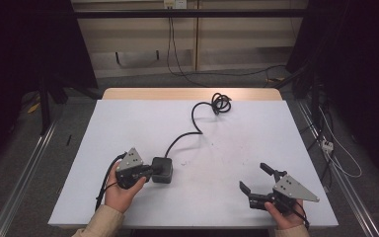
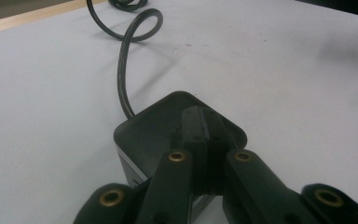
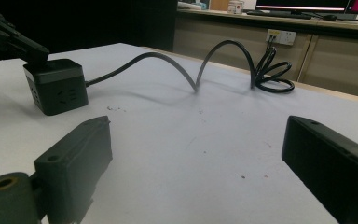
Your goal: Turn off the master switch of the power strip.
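- the left gripper (image 1: 147,172) sits at the near left of the white table (image 1: 237,148), its jaws clenched together with nothing between them; the closed tips rest on top of the black power cube (image 1: 162,169)
- in the left gripper view the two jaws meet flat against each other over the power cube's (image 2: 144,133) top face, near its closer edge
- the power cube stands on the table a little left of centre, towards the near edge; its side facing the right gripper view shows socket slots (image 3: 66,98)
- a black cord (image 1: 192,126) leaves the cube's far side, arches across the table and ends in a small coil (image 1: 221,102) near the far edge, by the bare wooden strip (image 1: 187,94)
- the right gripper (image 1: 258,182) is at the near right, well apart from the cube, jaws released and spread wide with only bare table between them
- from the right gripper view the cube (image 3: 56,86) lies far left, the left gripper's tip pressed on its top
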Motion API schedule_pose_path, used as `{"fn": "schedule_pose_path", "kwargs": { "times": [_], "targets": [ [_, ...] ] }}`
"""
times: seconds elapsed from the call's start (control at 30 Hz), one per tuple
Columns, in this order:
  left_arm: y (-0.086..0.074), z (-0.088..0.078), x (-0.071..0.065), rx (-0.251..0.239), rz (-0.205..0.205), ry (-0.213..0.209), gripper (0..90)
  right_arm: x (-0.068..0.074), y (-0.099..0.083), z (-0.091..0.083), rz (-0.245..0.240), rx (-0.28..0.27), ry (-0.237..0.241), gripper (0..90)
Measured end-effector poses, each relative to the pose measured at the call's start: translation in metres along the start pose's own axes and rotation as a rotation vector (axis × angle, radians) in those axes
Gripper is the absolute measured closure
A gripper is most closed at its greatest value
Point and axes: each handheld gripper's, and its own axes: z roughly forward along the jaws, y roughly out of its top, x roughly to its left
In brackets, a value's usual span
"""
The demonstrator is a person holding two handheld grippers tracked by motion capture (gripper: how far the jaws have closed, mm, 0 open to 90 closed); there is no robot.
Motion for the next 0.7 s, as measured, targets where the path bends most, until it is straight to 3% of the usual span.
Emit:
{"fn": "schedule_pose_path", "kwargs": {
  "times": [0.7],
  "targets": [
    [-0.0013,-0.0005,0.0031,-0.010,-0.047,-0.017,90.0,0.0006,-0.0001,0.0008,-0.004,0.001,0.002,8.0]
  ]
}}
